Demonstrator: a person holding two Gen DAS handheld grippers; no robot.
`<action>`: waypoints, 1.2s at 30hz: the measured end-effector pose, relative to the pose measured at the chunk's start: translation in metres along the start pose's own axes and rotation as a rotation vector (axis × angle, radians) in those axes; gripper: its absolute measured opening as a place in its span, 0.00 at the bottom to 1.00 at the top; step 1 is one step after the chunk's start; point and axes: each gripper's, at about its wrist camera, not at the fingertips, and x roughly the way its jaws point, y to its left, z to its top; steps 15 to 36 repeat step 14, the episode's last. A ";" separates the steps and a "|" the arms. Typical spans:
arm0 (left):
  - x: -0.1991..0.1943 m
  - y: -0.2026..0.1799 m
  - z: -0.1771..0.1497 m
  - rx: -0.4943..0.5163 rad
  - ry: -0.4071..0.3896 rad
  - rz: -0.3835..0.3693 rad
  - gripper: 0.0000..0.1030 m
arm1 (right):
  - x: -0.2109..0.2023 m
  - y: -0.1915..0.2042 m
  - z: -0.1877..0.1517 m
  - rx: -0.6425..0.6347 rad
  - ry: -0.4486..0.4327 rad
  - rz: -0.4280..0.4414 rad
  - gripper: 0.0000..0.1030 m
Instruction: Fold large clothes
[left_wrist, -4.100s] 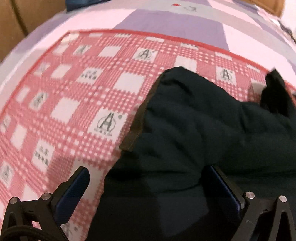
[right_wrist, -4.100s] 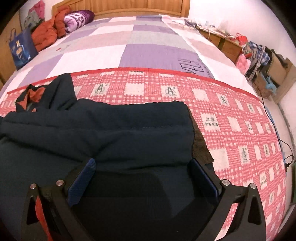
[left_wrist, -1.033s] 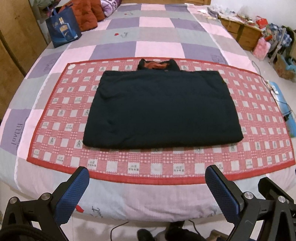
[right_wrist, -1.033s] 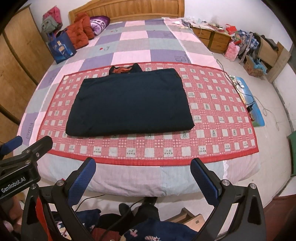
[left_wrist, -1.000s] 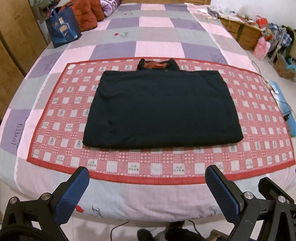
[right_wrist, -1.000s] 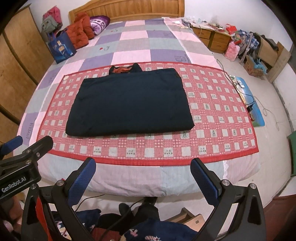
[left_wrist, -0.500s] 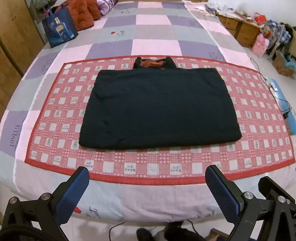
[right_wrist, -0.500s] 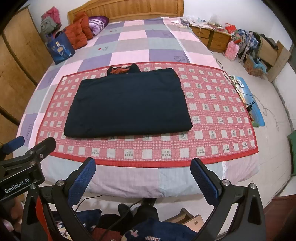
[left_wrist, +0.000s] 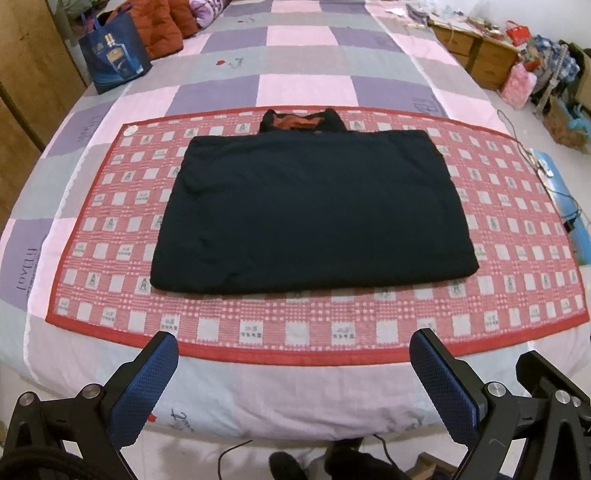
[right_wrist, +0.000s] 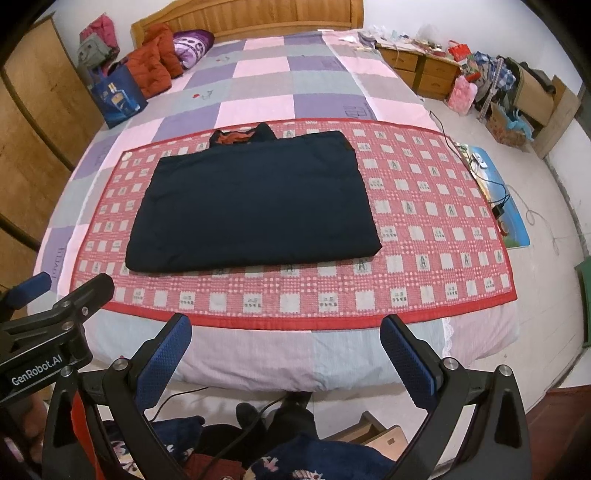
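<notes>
Navy jacket (left_wrist: 314, 210) is lying folded into a flat rectangle on the red checked mat (left_wrist: 258, 332), its orange-lined collar (left_wrist: 301, 120) poking out at the far edge. Four seconds ago both grippers were right down on the cloth; now the left gripper (left_wrist: 293, 369) and right gripper (right_wrist: 286, 350) are hanging well back past the foot of the bed (right_wrist: 258, 365), jaws spread wide and holding nothing. Over the last second the view is only drifting slightly. With the jacket released and both grippers pulling away, the fold is looking finished, unless another halving is wanted.
</notes>
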 end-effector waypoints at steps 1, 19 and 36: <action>0.000 -0.001 -0.001 0.004 -0.001 0.000 1.00 | 0.000 0.000 0.000 0.000 0.000 0.001 1.00; 0.002 -0.012 -0.005 0.030 0.018 -0.033 0.99 | 0.004 -0.020 -0.014 0.031 0.006 0.002 1.00; 0.002 -0.012 -0.005 0.030 0.018 -0.033 0.99 | 0.004 -0.020 -0.014 0.031 0.006 0.002 1.00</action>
